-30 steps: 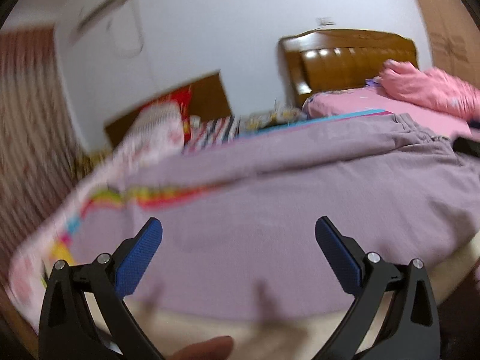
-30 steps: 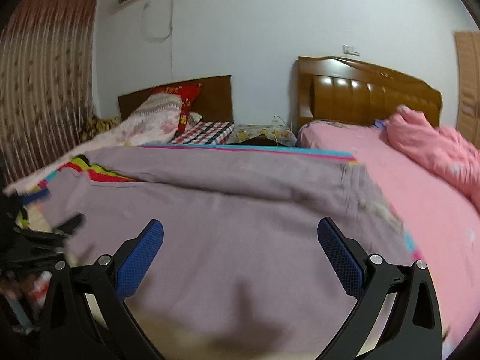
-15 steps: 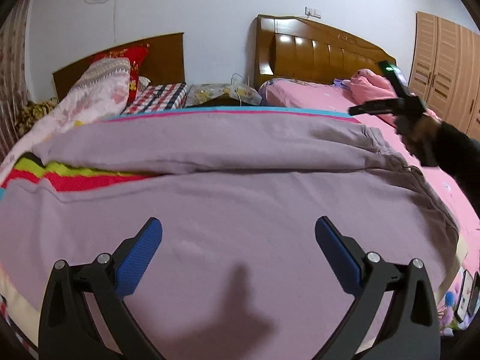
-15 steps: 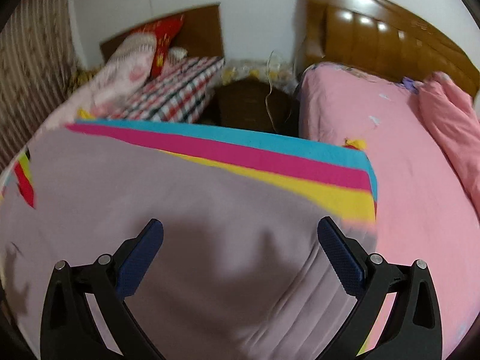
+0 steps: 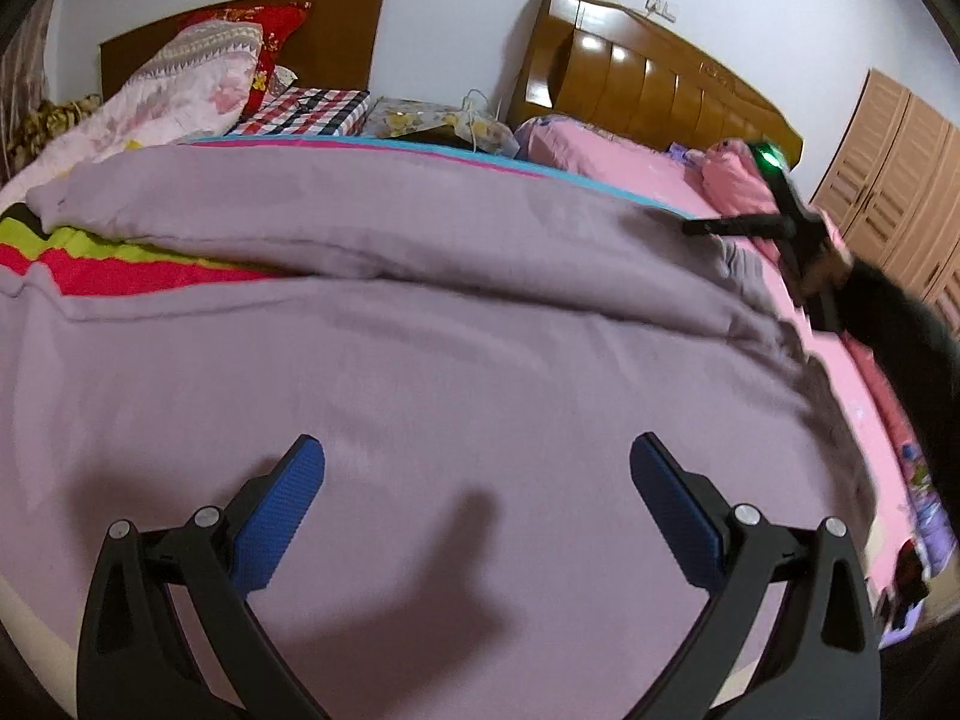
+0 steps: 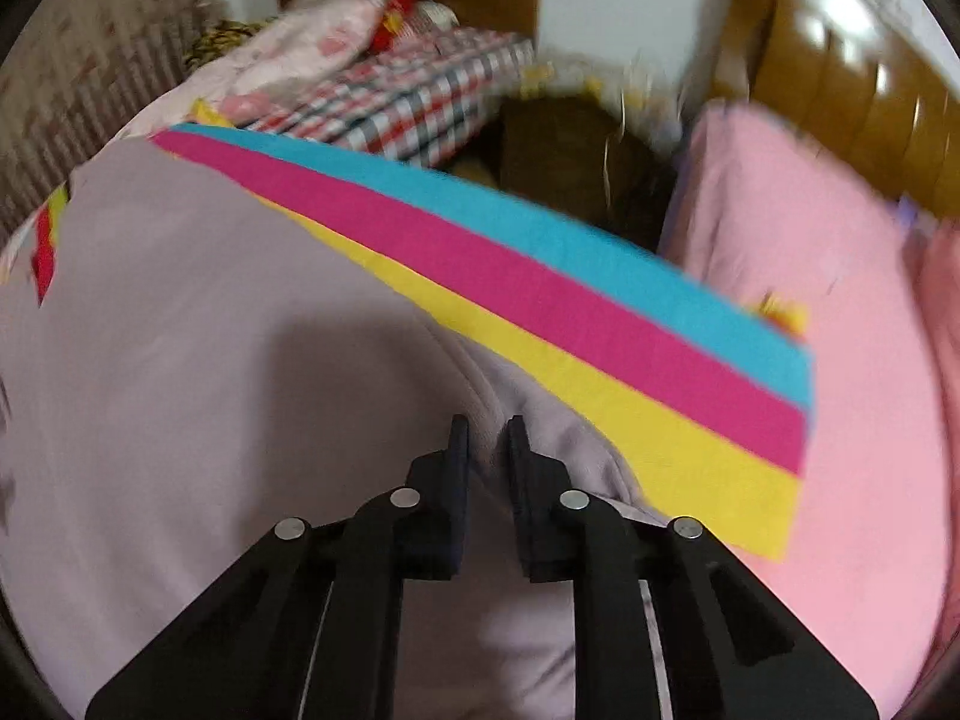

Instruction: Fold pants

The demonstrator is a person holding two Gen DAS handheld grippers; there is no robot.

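The mauve pants point(image 5: 420, 360) lie spread across the bed, both legs running to the left and the waistband at the right. My left gripper point(image 5: 477, 474) is open and empty, hovering over the near leg. My right gripper point(image 6: 487, 438) has its jaws closed to a narrow gap on a raised fold of the pants point(image 6: 240, 390) near the waistband's far edge. In the left wrist view the right gripper point(image 5: 744, 225) shows at the far right, down at the waistband.
A striped sheet point(image 6: 540, 300) of blue, magenta and yellow lies under the pants. A pink bed point(image 6: 810, 300) with a wooden headboard point(image 5: 648, 84) is to the right. Pillows point(image 5: 192, 84) and a checked cloth point(image 5: 312, 111) lie at the back left. A wardrobe point(image 5: 900, 180) stands far right.
My right gripper has moved down to the waistband edge and its jaws have closed on a fold of the fabric. My left gripper has stayed open over the near leg, shifting slightly.
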